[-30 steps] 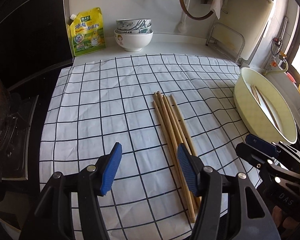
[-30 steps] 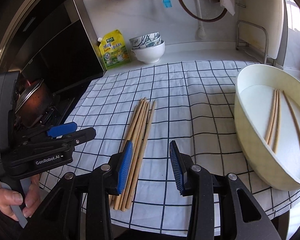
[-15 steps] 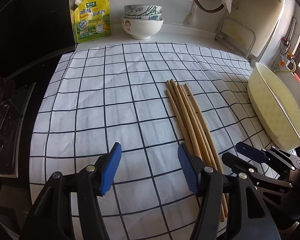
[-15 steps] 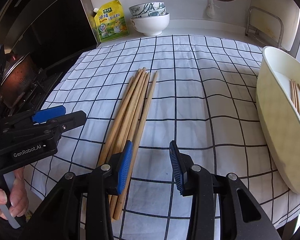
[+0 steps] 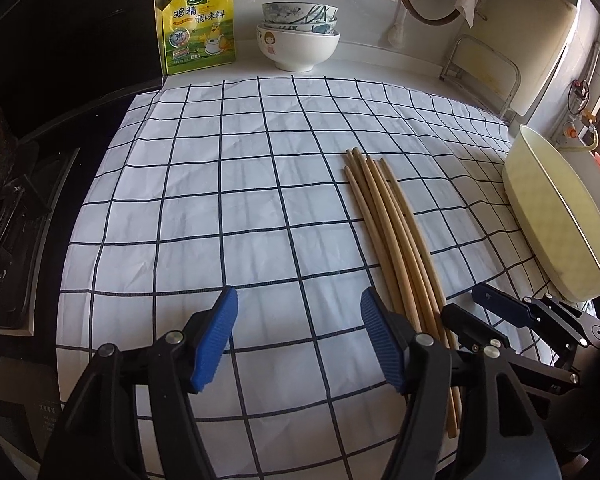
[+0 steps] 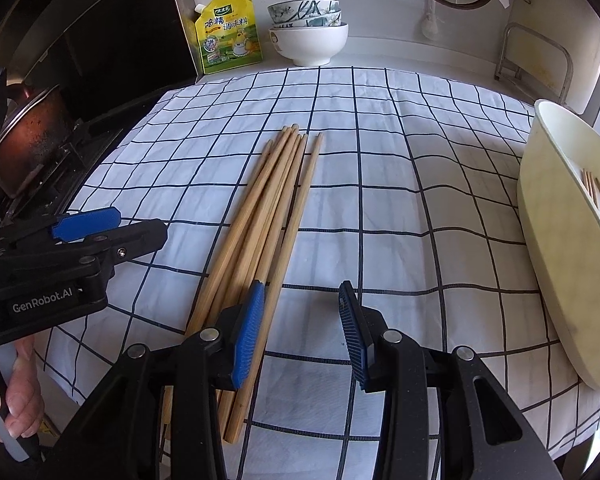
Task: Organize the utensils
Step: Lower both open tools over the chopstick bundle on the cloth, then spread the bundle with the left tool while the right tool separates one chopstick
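The loose chopsticks (image 6: 268, 216) lie bundled on the checked cloth (image 5: 220, 200) over the surface, near the cream tub (image 6: 560, 248) already holding a few, while both tongs, left (image 5: 296, 340) just widened and right (image 6: 300, 328), hover spread and empty, seemingly lining up a pickup.

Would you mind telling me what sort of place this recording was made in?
Most likely a home kitchen counter: stacked bowls and a seasoning pouch stand against the wall, a cooking pot sits on a stove, and chopsticks lie on a checked cloth.
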